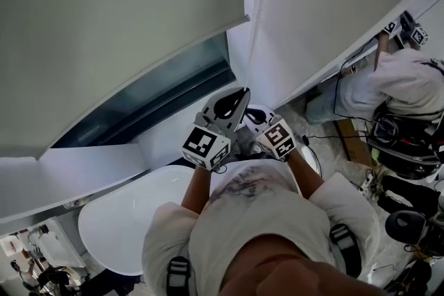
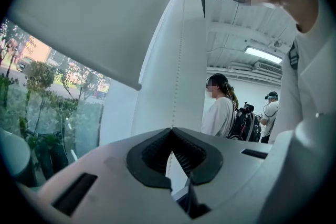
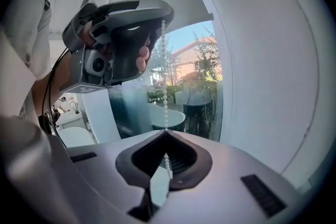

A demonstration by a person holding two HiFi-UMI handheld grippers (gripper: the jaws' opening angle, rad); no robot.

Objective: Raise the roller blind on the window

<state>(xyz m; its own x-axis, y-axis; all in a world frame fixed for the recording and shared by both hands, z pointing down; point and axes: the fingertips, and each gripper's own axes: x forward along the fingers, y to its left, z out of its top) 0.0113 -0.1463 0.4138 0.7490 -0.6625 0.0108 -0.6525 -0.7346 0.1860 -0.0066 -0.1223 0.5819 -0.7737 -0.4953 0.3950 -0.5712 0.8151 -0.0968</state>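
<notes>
Right gripper view shows the white bead chain [image 3: 165,97] taut, clamped in left hand-held gripper [image 3: 161,17] and right hand-held gripper [image 3: 166,134].

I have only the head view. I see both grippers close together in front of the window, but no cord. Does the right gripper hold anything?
Observer: Yes. In the right gripper view, the right gripper has its jaws shut on a white bead chain.
Operator: And the other one?
Observer: The left gripper has its jaws shut on the same chain, a little further along it.
</notes>
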